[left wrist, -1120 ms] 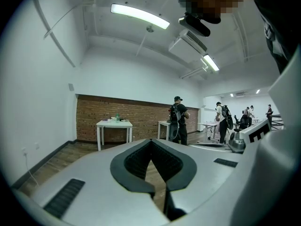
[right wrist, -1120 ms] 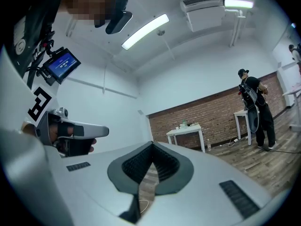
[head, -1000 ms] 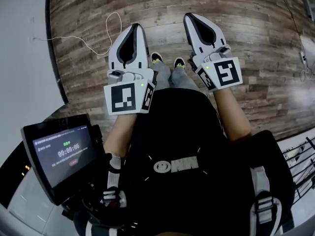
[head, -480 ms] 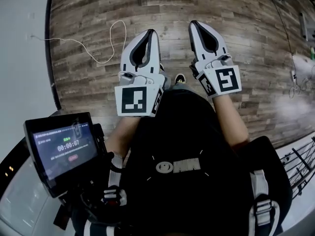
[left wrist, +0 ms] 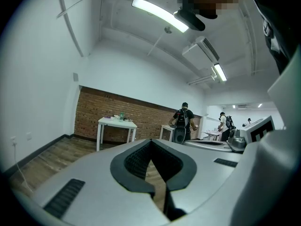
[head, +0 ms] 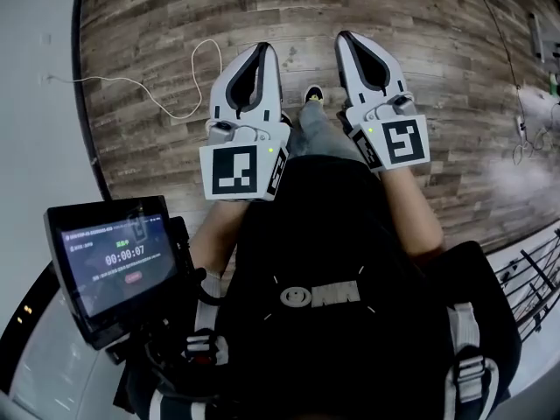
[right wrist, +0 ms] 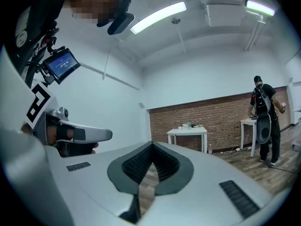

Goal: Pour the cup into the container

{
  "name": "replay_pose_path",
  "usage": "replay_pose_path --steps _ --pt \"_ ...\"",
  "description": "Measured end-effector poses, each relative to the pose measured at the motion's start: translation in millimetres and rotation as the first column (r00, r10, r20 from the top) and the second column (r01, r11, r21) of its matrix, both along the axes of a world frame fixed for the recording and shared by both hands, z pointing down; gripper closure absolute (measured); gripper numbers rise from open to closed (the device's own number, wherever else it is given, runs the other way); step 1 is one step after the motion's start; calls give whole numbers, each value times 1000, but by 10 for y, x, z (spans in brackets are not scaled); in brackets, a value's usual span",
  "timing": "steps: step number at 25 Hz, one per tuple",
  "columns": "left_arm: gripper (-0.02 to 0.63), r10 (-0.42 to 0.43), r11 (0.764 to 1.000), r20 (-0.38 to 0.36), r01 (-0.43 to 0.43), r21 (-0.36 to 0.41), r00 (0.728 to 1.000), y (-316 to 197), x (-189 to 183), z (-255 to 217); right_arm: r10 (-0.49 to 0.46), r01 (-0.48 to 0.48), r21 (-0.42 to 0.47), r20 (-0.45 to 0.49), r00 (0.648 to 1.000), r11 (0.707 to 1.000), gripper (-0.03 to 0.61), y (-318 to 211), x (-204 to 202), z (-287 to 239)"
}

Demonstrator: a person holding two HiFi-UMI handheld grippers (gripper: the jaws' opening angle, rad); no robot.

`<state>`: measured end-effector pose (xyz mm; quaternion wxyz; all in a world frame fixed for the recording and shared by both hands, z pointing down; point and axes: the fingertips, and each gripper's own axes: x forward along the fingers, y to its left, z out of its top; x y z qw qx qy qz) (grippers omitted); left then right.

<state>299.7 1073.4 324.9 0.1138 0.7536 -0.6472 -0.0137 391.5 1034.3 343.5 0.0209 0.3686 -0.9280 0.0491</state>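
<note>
Here the left gripper (head: 261, 51) and right gripper (head: 348, 38) hang side by side above the wooden floor (head: 420, 24), jaws clenched and empty. A white worktop (left wrist: 116, 122) stands against the far brick wall (left wrist: 146, 113).

open brown wood-plank floor (head: 420, 42) ahead, little in the way
thin white cable (head: 96, 80) loops at upper left beside the white wall (head: 35, 103); black mounted screen (head: 114, 265) crowds lower left; white table (left wrist: 116, 122) stands far off by a brick wall (left wrist: 89, 117).

grey-brown plank floor (head: 455, 59), a thin white cable (head: 96, 80) on it near the white wall (head: 35, 147). far off, a white table (left wrist: 116, 123) stands against a brick wall (left wrist: 89, 114); strip lights (left wrist: 157, 14) on the white ceiling.
</note>
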Motion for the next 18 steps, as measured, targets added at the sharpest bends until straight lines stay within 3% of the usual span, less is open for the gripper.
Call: replay_pose_path --steps 6,18 --pt "615 2 1000 39 -1 -31 999 -985 247 11 -8 10 -52 33 999 999 583 -936 240 145" --pt "615 -39 999 90 41 -10 995 -1239 197 -107 -10 10 9 72 997 1000 583 -1278 343 -15"
